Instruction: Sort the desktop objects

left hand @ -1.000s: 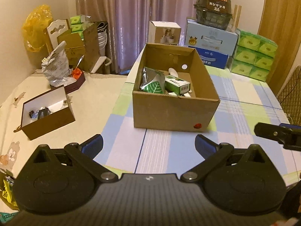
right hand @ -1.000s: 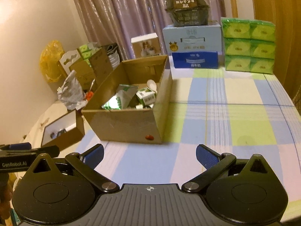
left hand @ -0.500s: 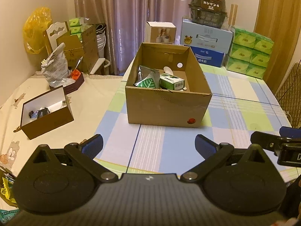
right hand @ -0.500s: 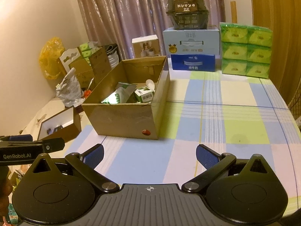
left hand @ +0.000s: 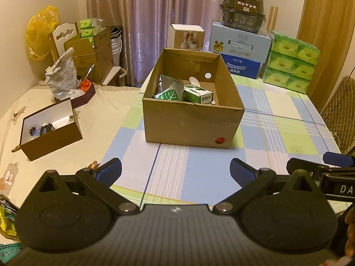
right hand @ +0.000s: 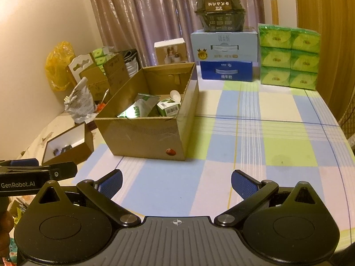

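Nearest: the left gripper (left hand: 175, 170) is hovering low over the bench (left hand: 199, 177), fingers released w/ a wide gap, nothing between them. The right gripper (right hand: 176, 180) is hanging alongside, also spread apart & carrying nothing. Each is showing at the edge of the other's view.

Bench right in front is showing only checked cloth, so nothing is sitting w/in reach to grab. Judging from that, sorting looks far along or finished: the goods are lying inside the cardboard box (left hand: 188, 124), which is standing mid-bench just beyond both grippers. In it: a green leaf pouch (left hand: 169, 93) leaning at the left, a green carton (left hand: 198, 94) touching it on the right, a white spoon (left hand: 193, 81) behind them.

If more is to be sorted, prob. best to be coming in from above the box rim, not across it; front wall is standing tall & would be catching a low approach. Pouch looks slick & floppy, so pinching its upper edge seems safer than its face.

Off to the left, well apart on a cream cloth, a small brown box (left hand: 50, 130) is holding a few dark bits, too small to tell. Behind it, a crumpled silver bag (left hand: 61, 75) is sitting by a dark tray.

Far end: blue cartons (right hand: 225, 55) stacked w/ a dark tub (right hand: 219, 11) on top, green tissue packs (right hand: 289, 57) at the right, curtains behind. None of these is blocking the way.
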Demonstrator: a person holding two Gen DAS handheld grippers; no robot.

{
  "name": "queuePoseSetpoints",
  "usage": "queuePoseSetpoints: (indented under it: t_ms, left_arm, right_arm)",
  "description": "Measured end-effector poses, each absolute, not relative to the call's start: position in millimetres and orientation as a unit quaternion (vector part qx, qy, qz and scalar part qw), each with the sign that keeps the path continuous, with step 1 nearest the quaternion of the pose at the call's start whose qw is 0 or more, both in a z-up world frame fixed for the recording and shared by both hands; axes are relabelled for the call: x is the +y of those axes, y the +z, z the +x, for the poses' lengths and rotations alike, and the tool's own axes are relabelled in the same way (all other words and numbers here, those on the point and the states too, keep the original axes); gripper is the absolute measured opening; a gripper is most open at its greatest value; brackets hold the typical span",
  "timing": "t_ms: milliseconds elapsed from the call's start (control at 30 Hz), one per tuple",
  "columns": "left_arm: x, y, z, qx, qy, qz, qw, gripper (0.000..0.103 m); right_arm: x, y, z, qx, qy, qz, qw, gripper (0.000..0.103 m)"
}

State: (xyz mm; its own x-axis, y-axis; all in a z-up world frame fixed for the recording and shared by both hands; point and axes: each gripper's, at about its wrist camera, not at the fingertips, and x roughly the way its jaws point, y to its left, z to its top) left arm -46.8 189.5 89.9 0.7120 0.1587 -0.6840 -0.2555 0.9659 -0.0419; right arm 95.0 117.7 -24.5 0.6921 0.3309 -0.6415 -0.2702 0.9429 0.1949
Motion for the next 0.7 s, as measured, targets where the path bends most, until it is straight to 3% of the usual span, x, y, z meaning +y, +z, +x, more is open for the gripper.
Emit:
queuePoseSetpoints:
  t_ms: [700]
  left_arm:
    - [181.4,90.4,-46.2,0.363,0.104,-0.058,0.924,0.102]
  right_arm:
    - [118.4,-25.7,90.4,0.356,0.160,0.028,0.920,0.101]
